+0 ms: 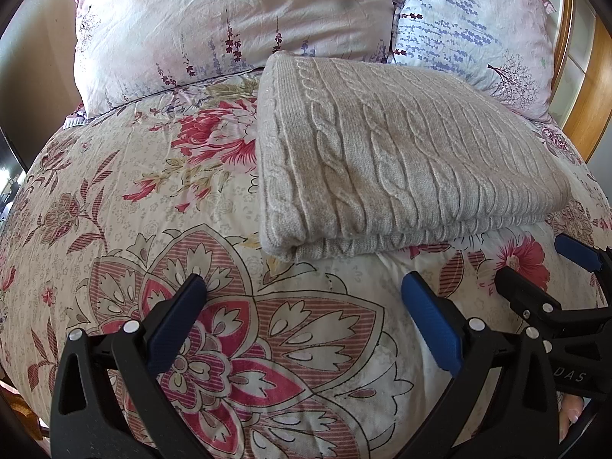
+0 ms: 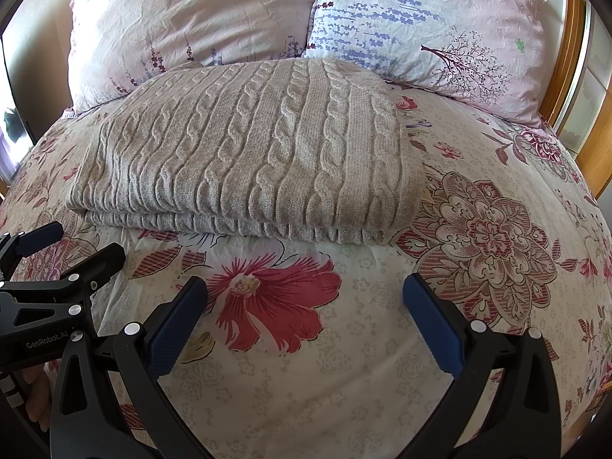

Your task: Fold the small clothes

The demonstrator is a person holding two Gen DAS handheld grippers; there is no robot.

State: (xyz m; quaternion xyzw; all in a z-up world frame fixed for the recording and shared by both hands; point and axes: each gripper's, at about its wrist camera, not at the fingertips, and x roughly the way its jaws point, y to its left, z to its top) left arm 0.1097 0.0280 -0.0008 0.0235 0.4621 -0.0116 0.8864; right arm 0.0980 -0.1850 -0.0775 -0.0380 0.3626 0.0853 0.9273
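Note:
A beige cable-knit sweater (image 1: 390, 160) lies folded into a thick rectangle on the floral bedspread (image 1: 134, 199), its layered edge facing me. It also shows in the right wrist view (image 2: 248, 153). My left gripper (image 1: 304, 287) is open and empty, hovering over the bedspread just in front of the sweater's near left corner. My right gripper (image 2: 304, 287) is open and empty, in front of the sweater's near edge. The right gripper also shows at the right edge of the left wrist view (image 1: 543, 264). The left gripper shows at the left edge of the right wrist view (image 2: 72, 244).
Two floral pillows (image 1: 229, 26) (image 1: 470, 30) lie behind the sweater at the head of the bed. A wooden frame (image 1: 589, 88) stands at the right. The bedspread (image 2: 497, 229) stretches to both sides of the sweater.

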